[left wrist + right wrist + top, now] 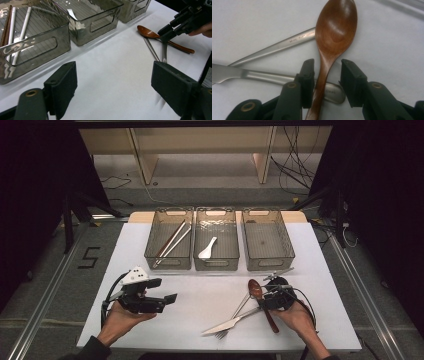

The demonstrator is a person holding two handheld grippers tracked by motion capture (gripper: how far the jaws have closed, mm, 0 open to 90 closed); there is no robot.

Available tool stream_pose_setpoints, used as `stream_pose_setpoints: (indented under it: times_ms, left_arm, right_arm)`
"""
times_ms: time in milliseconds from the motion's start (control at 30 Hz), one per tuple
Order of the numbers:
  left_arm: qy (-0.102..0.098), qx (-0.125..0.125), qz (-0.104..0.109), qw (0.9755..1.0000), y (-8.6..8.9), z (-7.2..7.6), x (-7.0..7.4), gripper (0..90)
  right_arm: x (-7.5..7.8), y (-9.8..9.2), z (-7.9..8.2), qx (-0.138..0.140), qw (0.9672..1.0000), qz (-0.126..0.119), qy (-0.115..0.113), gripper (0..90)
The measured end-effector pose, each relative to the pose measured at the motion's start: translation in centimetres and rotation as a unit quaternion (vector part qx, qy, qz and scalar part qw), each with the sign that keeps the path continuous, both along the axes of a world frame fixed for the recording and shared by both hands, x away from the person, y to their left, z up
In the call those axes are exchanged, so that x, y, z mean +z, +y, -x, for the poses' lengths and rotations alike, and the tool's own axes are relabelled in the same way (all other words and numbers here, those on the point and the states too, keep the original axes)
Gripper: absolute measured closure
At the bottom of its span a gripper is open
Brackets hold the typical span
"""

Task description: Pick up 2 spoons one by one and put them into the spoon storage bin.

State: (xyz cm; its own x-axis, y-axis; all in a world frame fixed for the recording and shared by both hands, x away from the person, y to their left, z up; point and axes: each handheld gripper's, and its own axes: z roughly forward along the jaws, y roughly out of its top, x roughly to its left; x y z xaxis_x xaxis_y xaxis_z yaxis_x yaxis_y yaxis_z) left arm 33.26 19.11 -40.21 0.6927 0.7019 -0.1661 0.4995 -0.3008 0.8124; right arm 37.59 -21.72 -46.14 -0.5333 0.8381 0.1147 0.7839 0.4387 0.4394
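A white table (150, 320) is carrying three clear bins (216, 265) along its far edge, and cutlery is lying near its front right corner. There the right gripper (325, 75) is reaching down over a wooden spoon (335, 27), its jaws spread either side of the neck and not yet pressing. The spoon's handle is crossing over a metal knife (262, 76), with a fork (274, 47) just beside. To do this well, I'd say the jaws should be closing squarely on the wood alone, staying clear of the steel underneath. The left gripper (113, 85) is hovering spread wide, holding nothing, near the front left.
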Motion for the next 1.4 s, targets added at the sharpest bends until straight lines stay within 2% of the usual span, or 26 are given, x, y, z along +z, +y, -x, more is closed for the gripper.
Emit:
stream_pose_setpoints:
  times_ms: [100,400,567,700,1000,1233,1400]
  left_arm:
    - [0.0,-0.001,-0.002,1.0,0.0,0.1,0.0,20.2]
    - [-0.003,-0.009,-0.005,0.9999,-0.3,0.1,0.0,20.2]
    - [-0.003,-0.009,-0.006,0.9999,-0.3,0.1,-0.1,20.4]
    - [-0.004,-0.008,-0.008,0.9999,-0.2,0.0,-0.2,20.6]
    - [-0.011,0.0,0.004,0.9999,0.3,-0.1,-0.1,20.7]
    - [-0.017,0.005,0.017,0.9997,0.6,-0.2,-0.2,20.4]
    - [-0.014,0.01,0.025,0.9996,0.7,-0.3,-0.3,19.6]
  right_arm:
    - [-0.2,0.0,-0.3,0.0,1.0,-0.002,0.008,67.5]
    - [-0.2,0.2,-0.7,-0.002,0.9997,0.022,0.009,80.3]
    - [-0.1,0.2,-0.9,0.004,0.9996,0.027,0.012,81.9]
    - [-0.1,-0.2,-1.0,0.0,0.9998,0.009,0.016,82.3]
    - [0.8,-0.5,-0.9,0.006,0.9996,-0.026,-0.007,82.5]
    - [2.7,0.2,-0.5,0.021,0.9983,-0.041,-0.037,82.5]
    - [4.1,0.9,-0.8,0.029,0.9968,-0.053,-0.052,82.4]
